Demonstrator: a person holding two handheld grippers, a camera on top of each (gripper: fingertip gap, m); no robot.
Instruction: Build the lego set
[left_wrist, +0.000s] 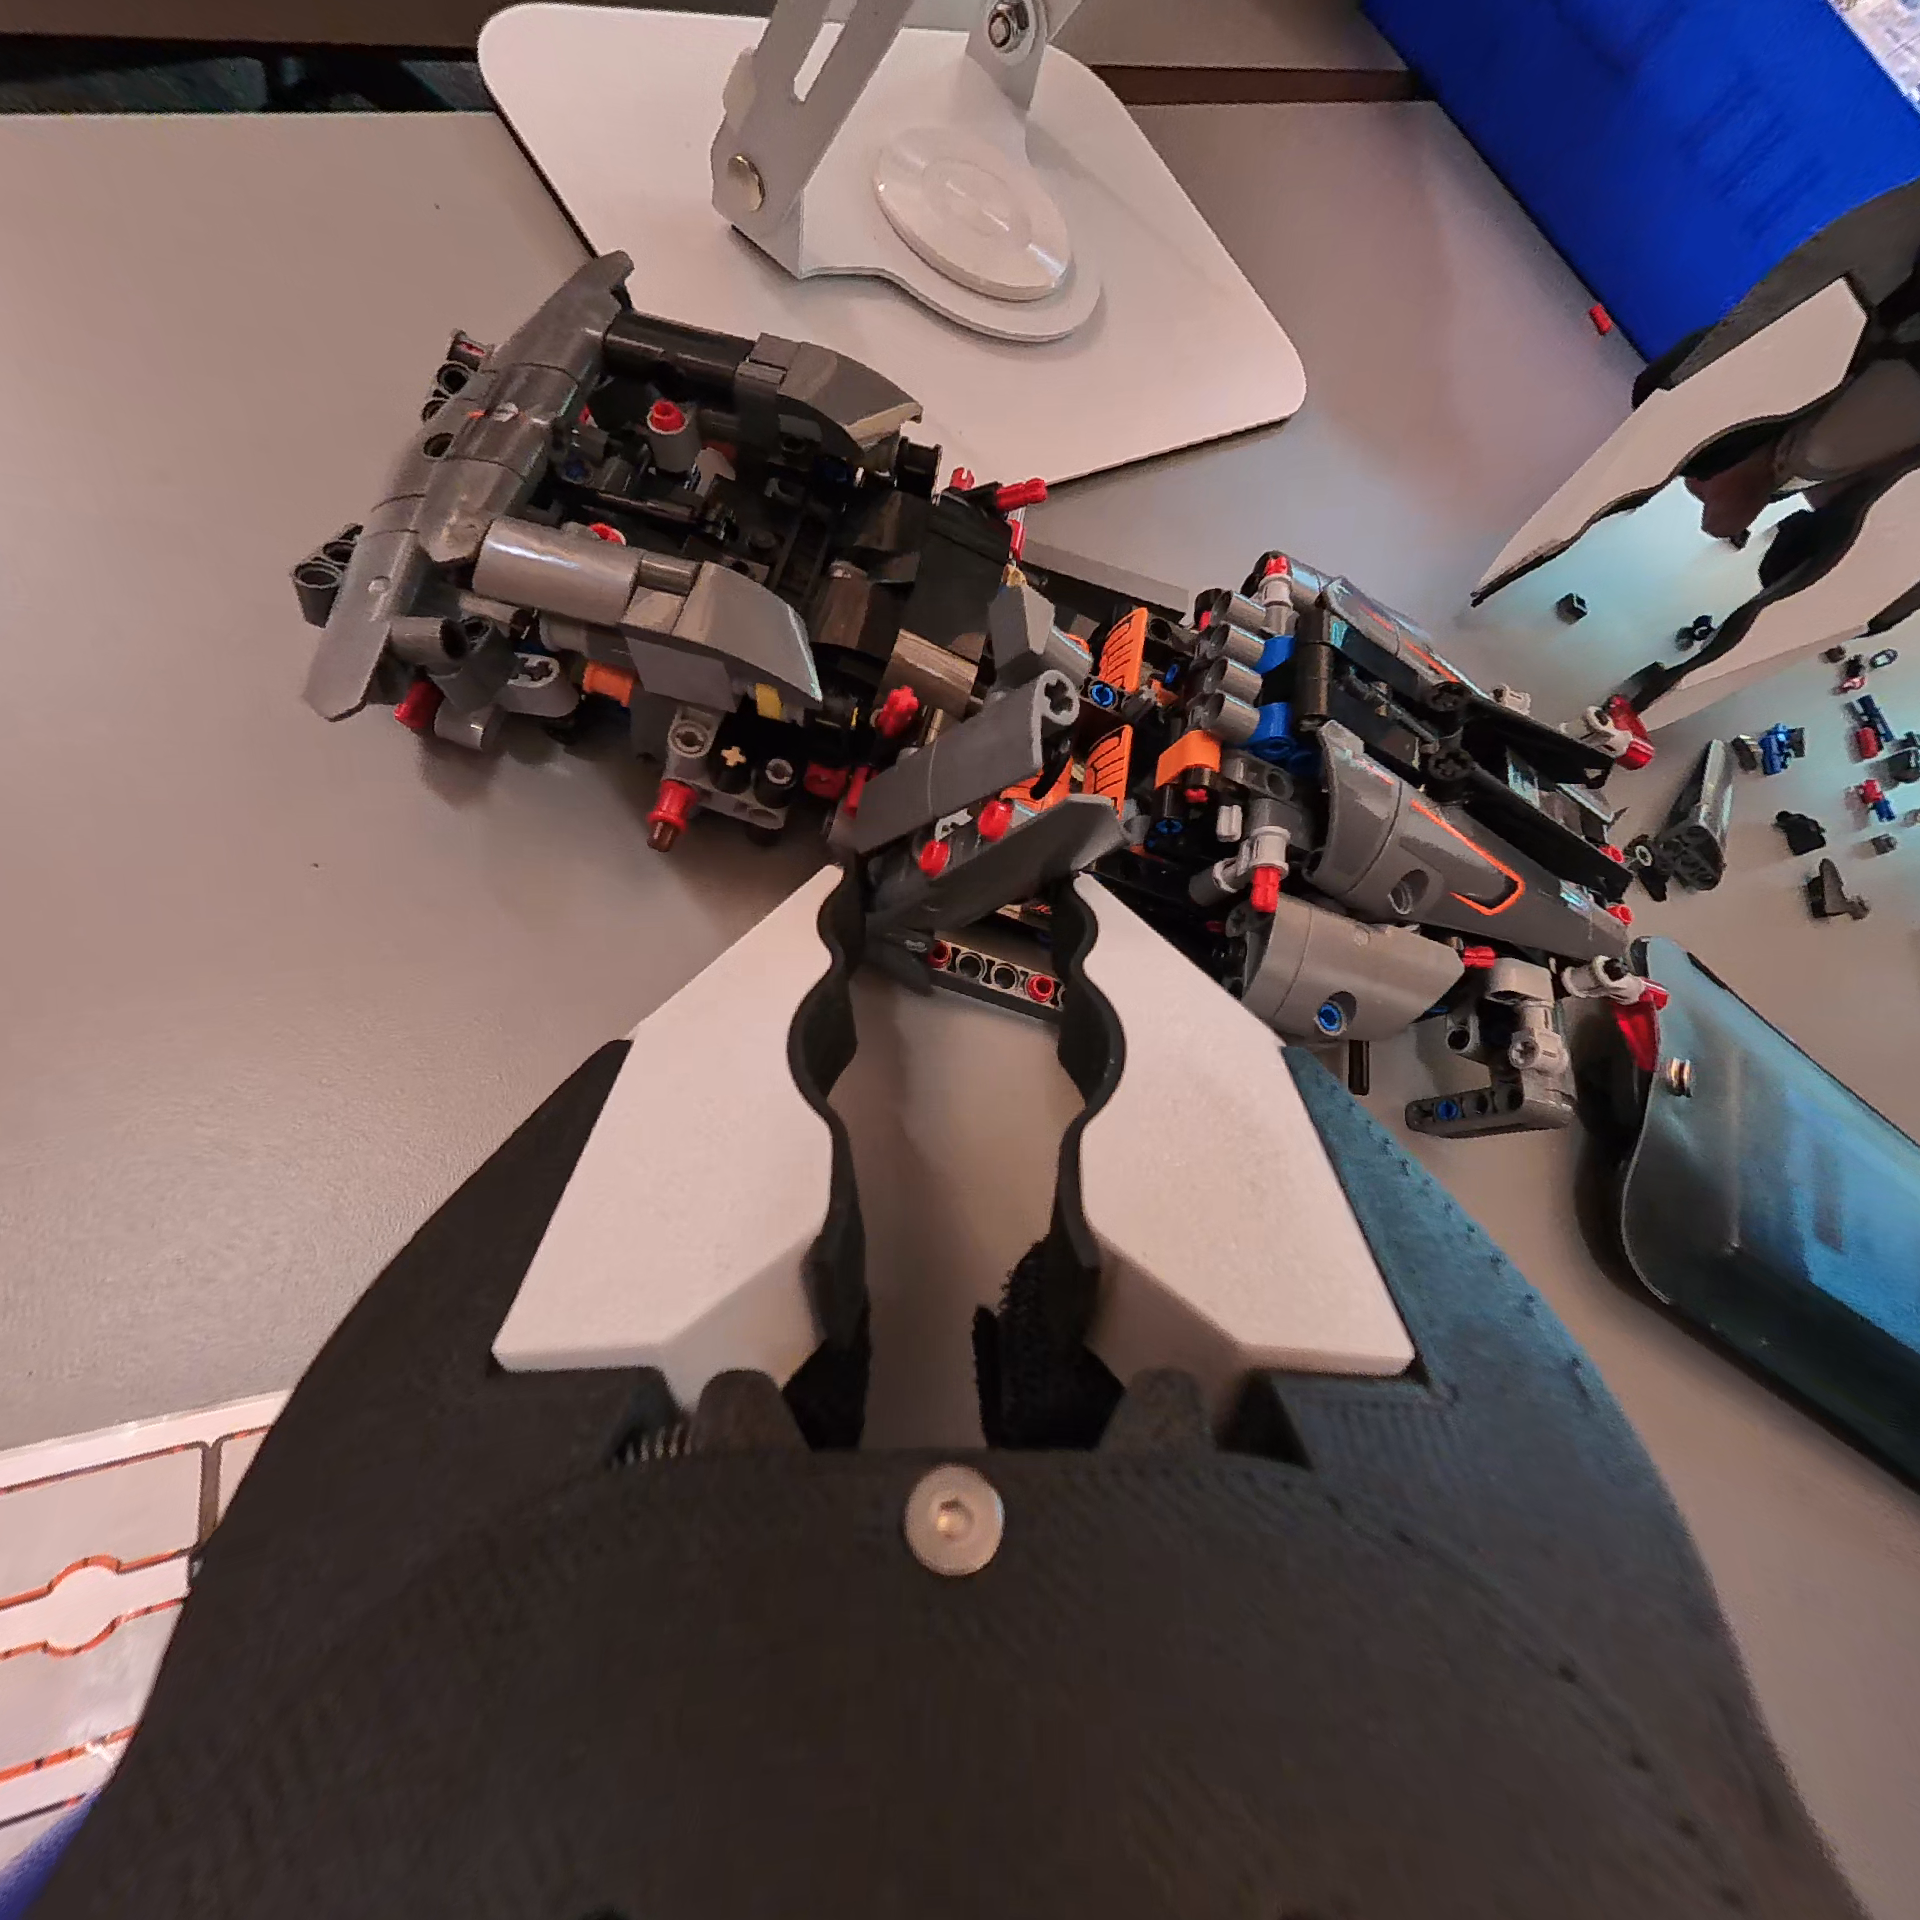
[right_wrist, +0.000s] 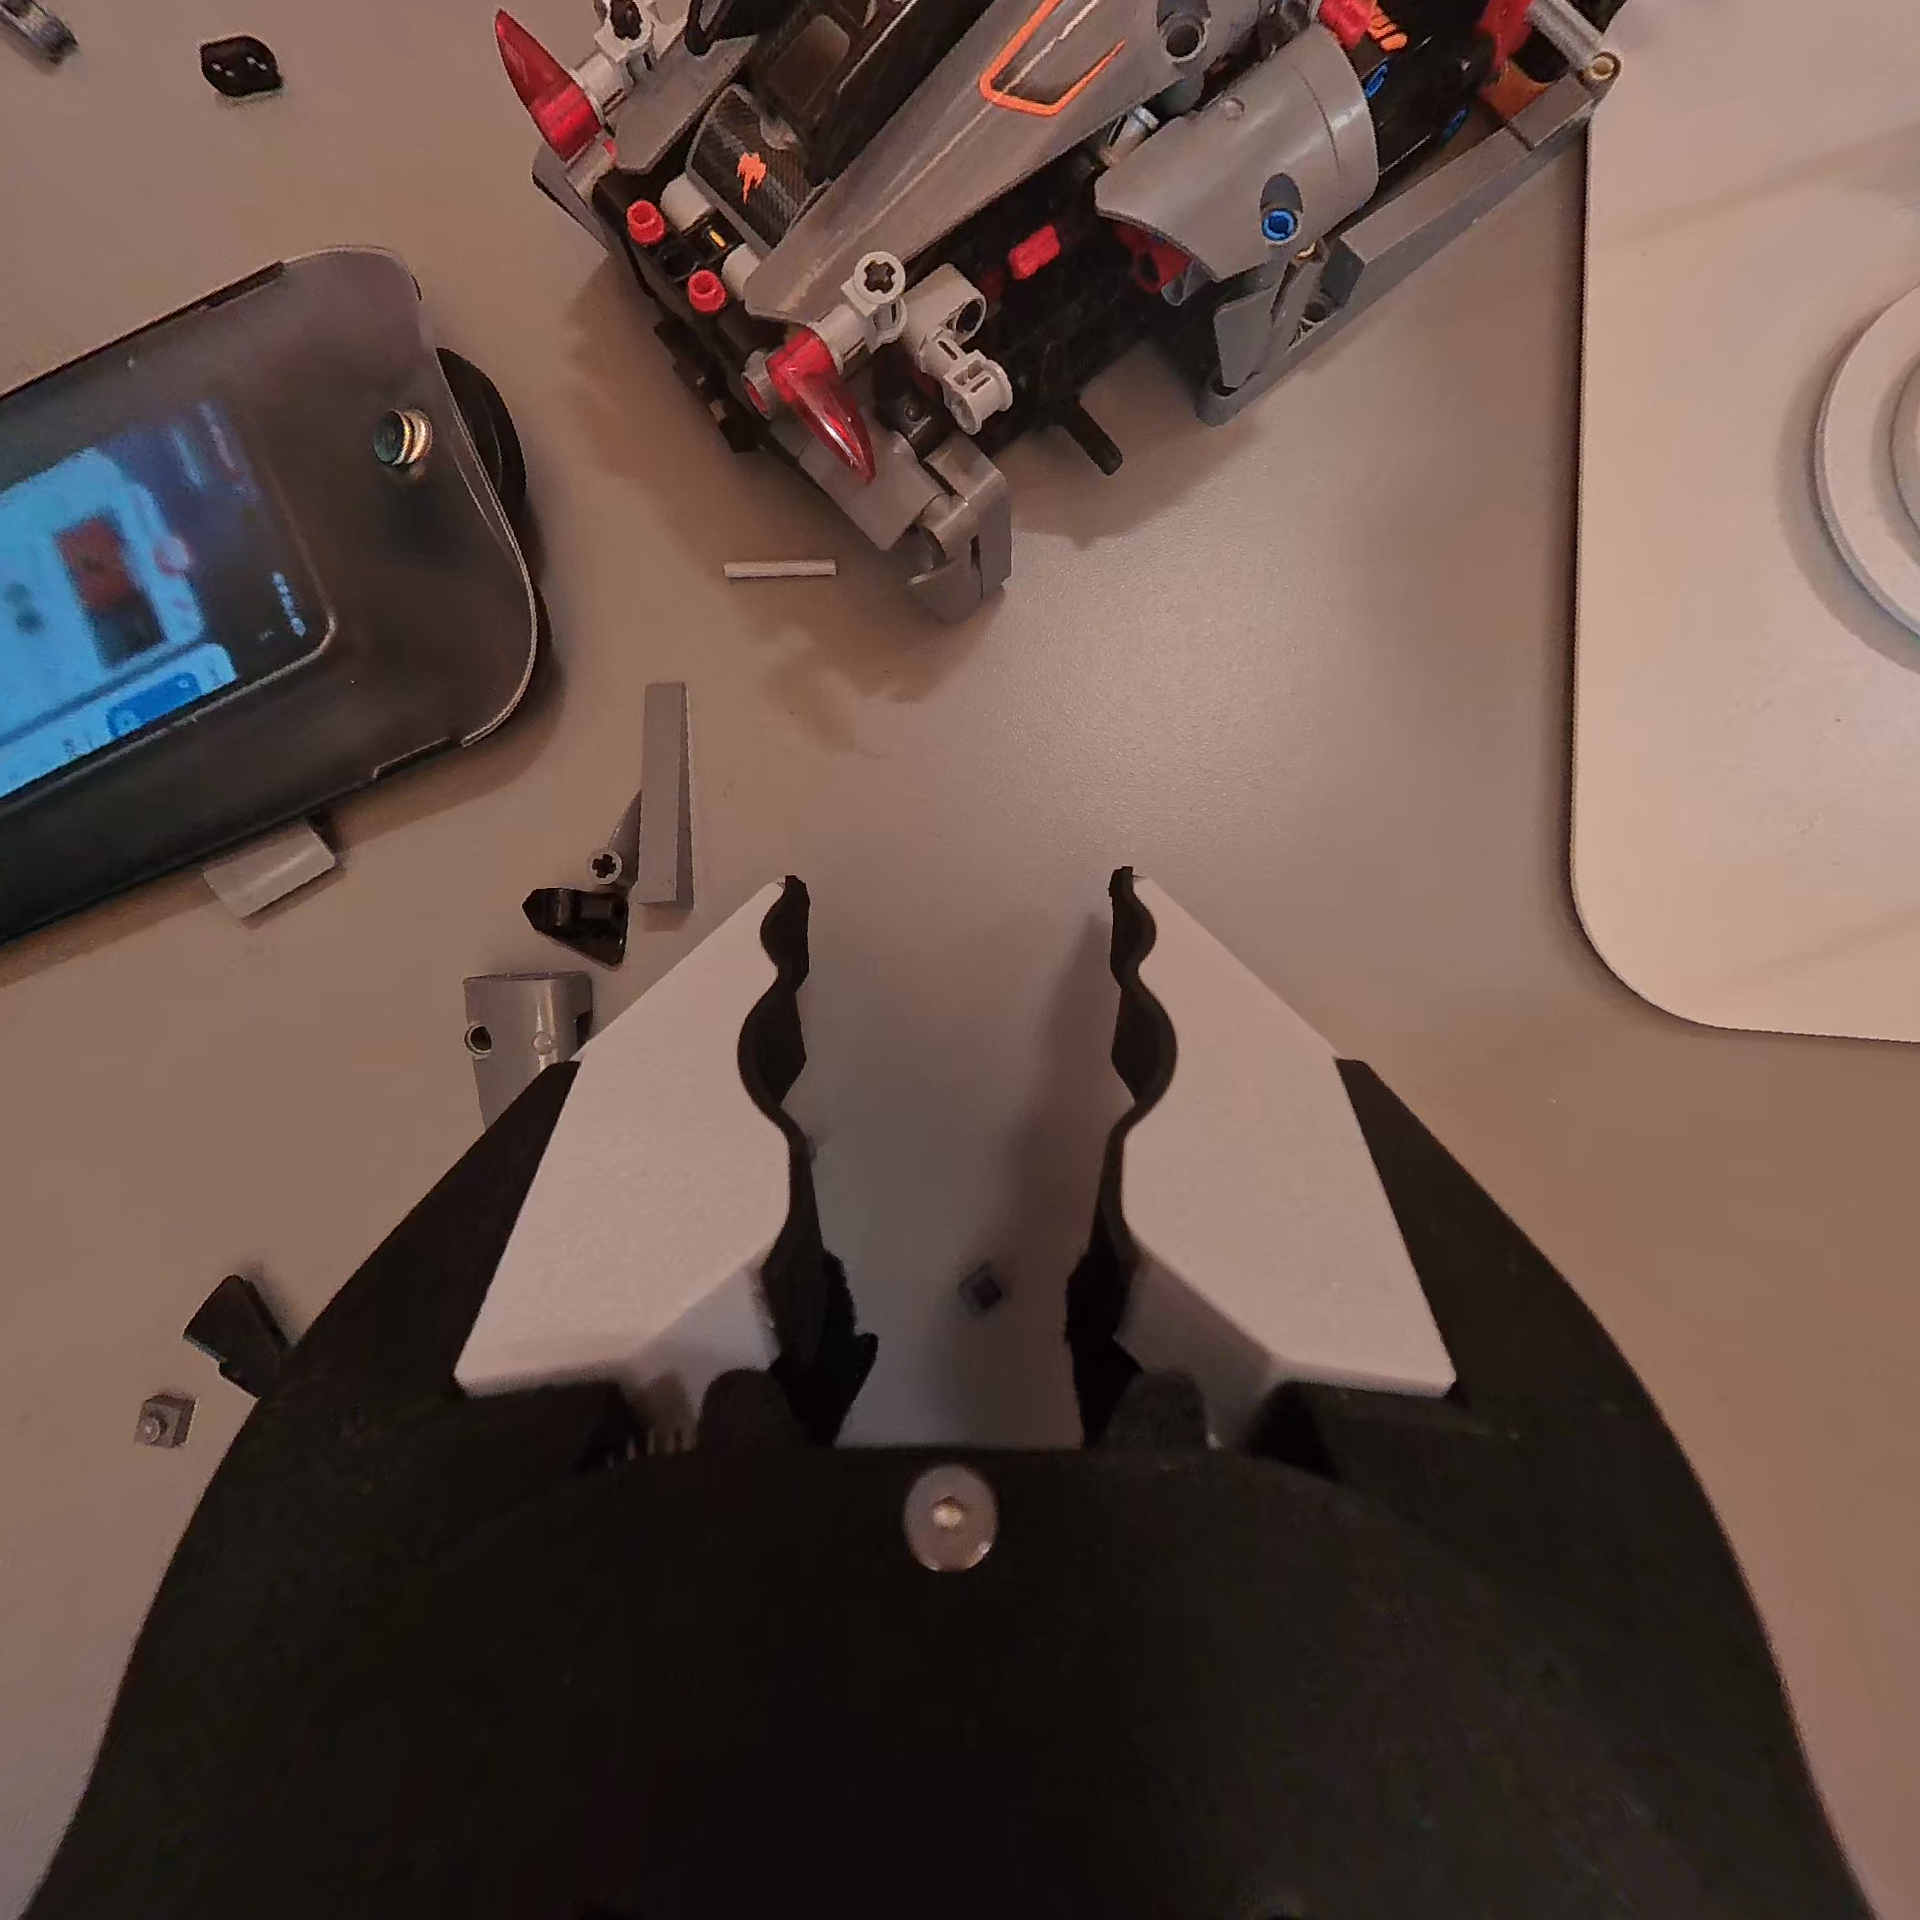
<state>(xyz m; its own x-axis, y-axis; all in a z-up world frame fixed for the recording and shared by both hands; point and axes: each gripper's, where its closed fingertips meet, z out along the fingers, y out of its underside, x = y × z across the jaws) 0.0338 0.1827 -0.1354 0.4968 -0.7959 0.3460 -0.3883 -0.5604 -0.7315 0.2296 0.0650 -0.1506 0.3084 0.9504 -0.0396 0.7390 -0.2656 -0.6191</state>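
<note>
A grey, black and orange lego car lies on the grey table in two joined sections, front (left_wrist: 623, 540) and rear (left_wrist: 1403, 790). My left gripper (left_wrist: 961, 888) is shut on a grey side panel (left_wrist: 977, 842) with red pins at the car's near middle. My right gripper (right_wrist: 958, 883) is open and empty, hovering over bare table just short of the car's tail (right_wrist: 935, 312) with its red light pieces. It also shows in the left wrist view (left_wrist: 1745, 520) at the upper right. Loose parts lie left of it: a grey wedge panel (right_wrist: 665, 800), a black connector (right_wrist: 582, 920), a thin grey axle (right_wrist: 779, 568).
A phone in a holder (right_wrist: 208, 592) with a lit screen lies left of the car's tail. A white monitor stand base (left_wrist: 935, 260) sits behind the car. A blue box (left_wrist: 1662, 135) stands at the far right, small loose parts (left_wrist: 1829, 748) beside it. A sticker sheet (left_wrist: 94, 1621) lies near left. Some 25 centimetres of space lies between my two pairs of fingers. From the right gripper's tips to the black connector (right_wrist: 582, 920) is close to 5 centimetres. It is also in sight in the left wrist view (left_wrist: 1653, 860).
</note>
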